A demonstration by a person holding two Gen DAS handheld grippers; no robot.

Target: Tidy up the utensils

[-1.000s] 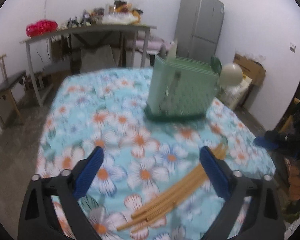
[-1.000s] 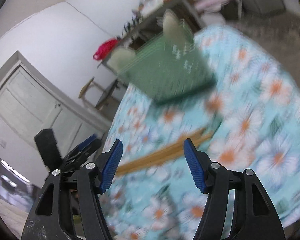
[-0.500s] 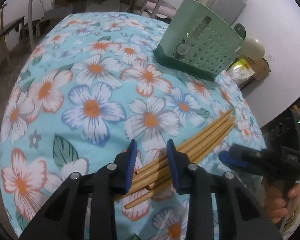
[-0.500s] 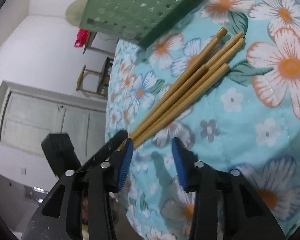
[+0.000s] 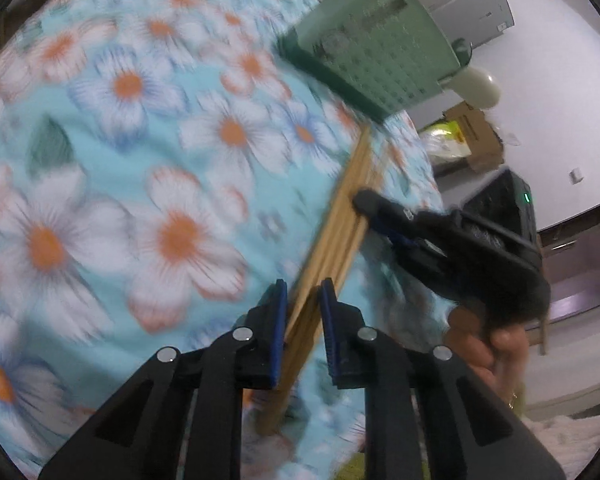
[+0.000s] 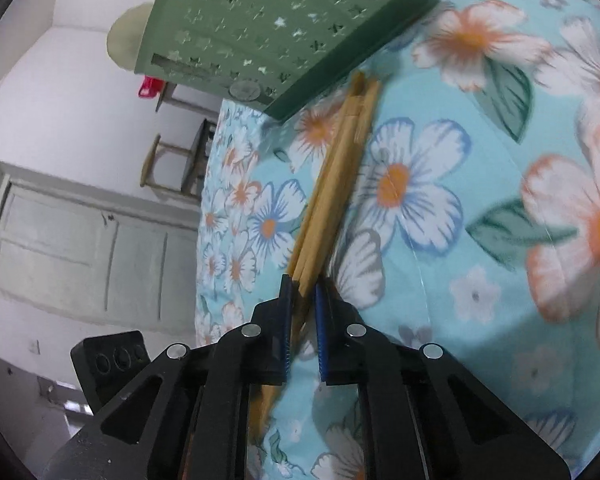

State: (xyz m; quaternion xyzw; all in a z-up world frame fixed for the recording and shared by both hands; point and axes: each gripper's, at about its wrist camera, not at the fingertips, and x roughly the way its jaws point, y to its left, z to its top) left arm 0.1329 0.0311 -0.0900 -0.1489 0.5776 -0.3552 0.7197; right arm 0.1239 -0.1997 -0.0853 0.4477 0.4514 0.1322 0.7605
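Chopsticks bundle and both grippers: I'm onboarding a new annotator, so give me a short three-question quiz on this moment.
1. True or false: the left gripper has its blue pads on either side of the chopsticks.
2. Multiple choice: the far tips of the chopsticks point toward A) the green utensil holder, B) the door, C) a stool.
3. Fill in: the right gripper is closed on the ____.

Key
1. True; the bundle passes between the pads.
2. A; the tips lie beside the holder's dark base on the floral tablecloth.
3. Chopsticks; in the left wrist view it sits farther along the bundle.
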